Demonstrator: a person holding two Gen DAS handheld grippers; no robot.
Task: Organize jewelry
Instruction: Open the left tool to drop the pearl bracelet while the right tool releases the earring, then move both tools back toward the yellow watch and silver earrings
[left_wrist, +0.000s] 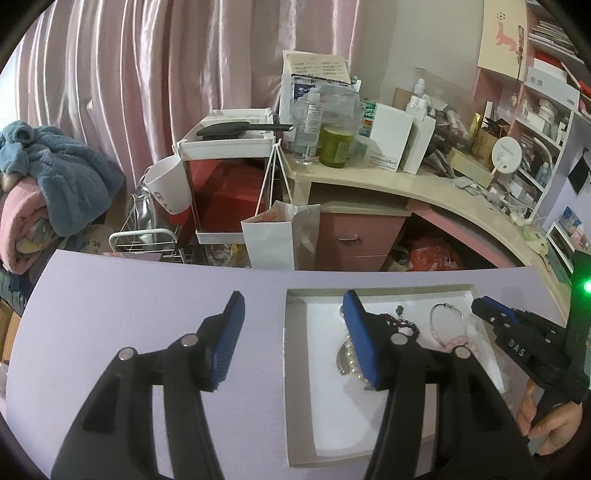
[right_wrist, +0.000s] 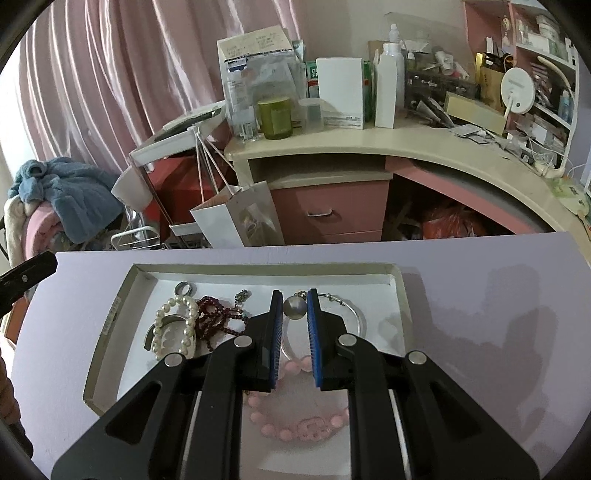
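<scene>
Seen from the left wrist, shows the left gripper (left_wrist: 292, 295) gaping wide and empty at the shallow cardboard tray (left_wrist: 380, 290), with pearls (left_wrist: 351, 354), dark beads (left_wrist: 402, 325) and thin bangle (left_wrist: 447, 317) already inside. From the right wrist, finds the right gripper (right_wrist: 294, 295) closed narrow, apparently pinching a smooth silver ball (right_wrist: 294, 307) above the pink bead bracelet (right_wrist: 295, 428). Judging by that, leaves only this piece to set down.

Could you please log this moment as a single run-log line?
left gripper: open, empty | right gripper: shut on silver ball pendant, over tray | pearl bracelet, pink bead bracelet: in tray
</scene>
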